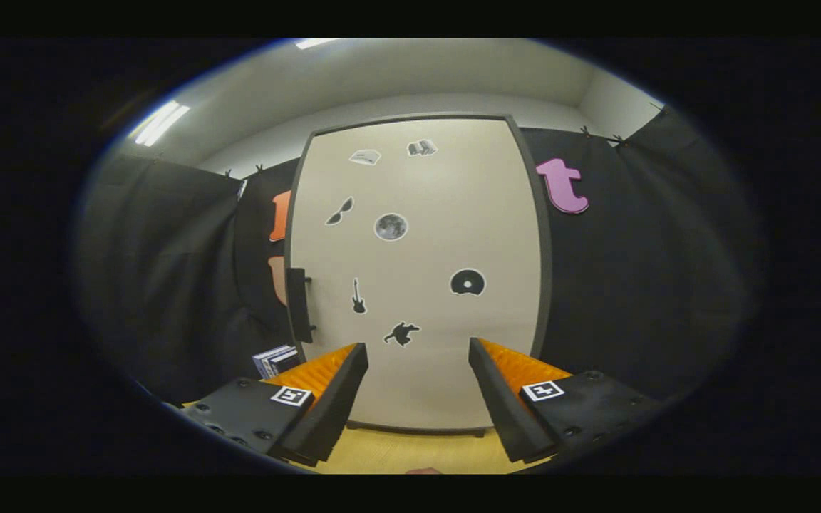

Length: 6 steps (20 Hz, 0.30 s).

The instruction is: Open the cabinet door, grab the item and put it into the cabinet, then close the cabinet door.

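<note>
Jaws spread wide and empty, my gripper (417, 360) faces the closed cabinet door (417, 271), its handle (298, 305) far left, the item (275, 360) below it; I should swing left, pinch squarely, then pull.

The room is dim overall, lit from above by ceiling strip lights (161, 122); the nearer one flares into a streaky white glare, and a second (314, 43) shows as a bright sliver. The pale cabinet door (417, 271) catches most of that light and reads evenly bright, with no hard shadows across it. The dark cloth wall (638, 285) beside it swallows light and loses detail. Straight lines bow outward: the door's sides curve like a barrel. Sharpness falls away toward the rim, where a bluish fringe runs. The claw (417, 356) sits close and slightly soft, its fingers spread apart, the table (410, 452) beneath it warmly lit.
</note>
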### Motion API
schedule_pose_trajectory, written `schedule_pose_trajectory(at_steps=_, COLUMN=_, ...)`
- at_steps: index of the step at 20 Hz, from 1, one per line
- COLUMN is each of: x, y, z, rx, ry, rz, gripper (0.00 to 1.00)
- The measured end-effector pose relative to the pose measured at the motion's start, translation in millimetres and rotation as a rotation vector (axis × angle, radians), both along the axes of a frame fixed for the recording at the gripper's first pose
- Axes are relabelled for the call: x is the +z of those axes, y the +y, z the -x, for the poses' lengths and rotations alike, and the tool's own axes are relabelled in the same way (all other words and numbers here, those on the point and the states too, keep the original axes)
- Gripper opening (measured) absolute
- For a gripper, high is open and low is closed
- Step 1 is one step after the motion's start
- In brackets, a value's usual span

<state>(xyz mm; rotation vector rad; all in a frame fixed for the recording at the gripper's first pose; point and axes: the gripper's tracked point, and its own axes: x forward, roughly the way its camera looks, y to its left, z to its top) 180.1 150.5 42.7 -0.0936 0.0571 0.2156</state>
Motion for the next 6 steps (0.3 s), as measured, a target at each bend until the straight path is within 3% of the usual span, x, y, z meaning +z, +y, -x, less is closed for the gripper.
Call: schedule_pose_trajectory(at_steps=6, x=12.6, y=-52.9, z=32.7, rx=-0.001, ry=-0.015, rz=-0.003, gripper=0.92)
